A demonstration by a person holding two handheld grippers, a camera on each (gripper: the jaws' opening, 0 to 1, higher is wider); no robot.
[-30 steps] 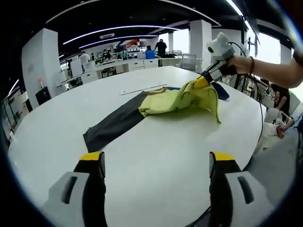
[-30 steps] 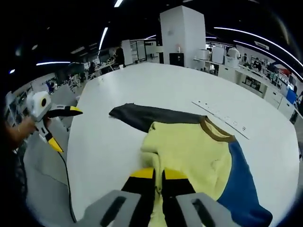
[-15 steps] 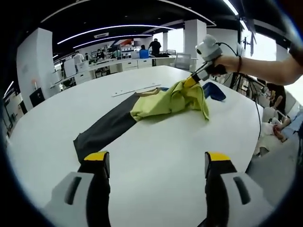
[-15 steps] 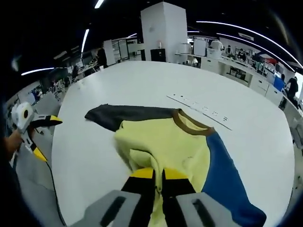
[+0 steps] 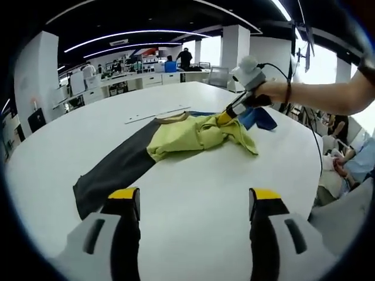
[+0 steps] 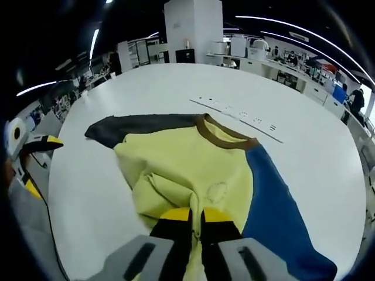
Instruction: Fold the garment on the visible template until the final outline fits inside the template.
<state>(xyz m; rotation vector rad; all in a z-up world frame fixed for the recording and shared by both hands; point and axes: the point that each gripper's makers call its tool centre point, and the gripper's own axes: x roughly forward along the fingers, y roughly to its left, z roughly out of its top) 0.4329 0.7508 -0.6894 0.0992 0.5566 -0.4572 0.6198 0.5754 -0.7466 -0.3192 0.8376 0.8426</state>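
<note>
The garment (image 6: 193,164) lies across the white tabletop (image 5: 193,205), its yellow body bunched where the right gripper (image 6: 196,215) has its jaws clenched on a fold to carry it over, while the left gripper (image 5: 190,202) hovers released, holding nothing.

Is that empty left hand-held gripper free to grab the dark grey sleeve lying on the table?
Probably yes. The left hand-held gripper is open and holds nothing, and only bare white table lies between it and the dark grey sleeve, which lies flat ahead.
</note>
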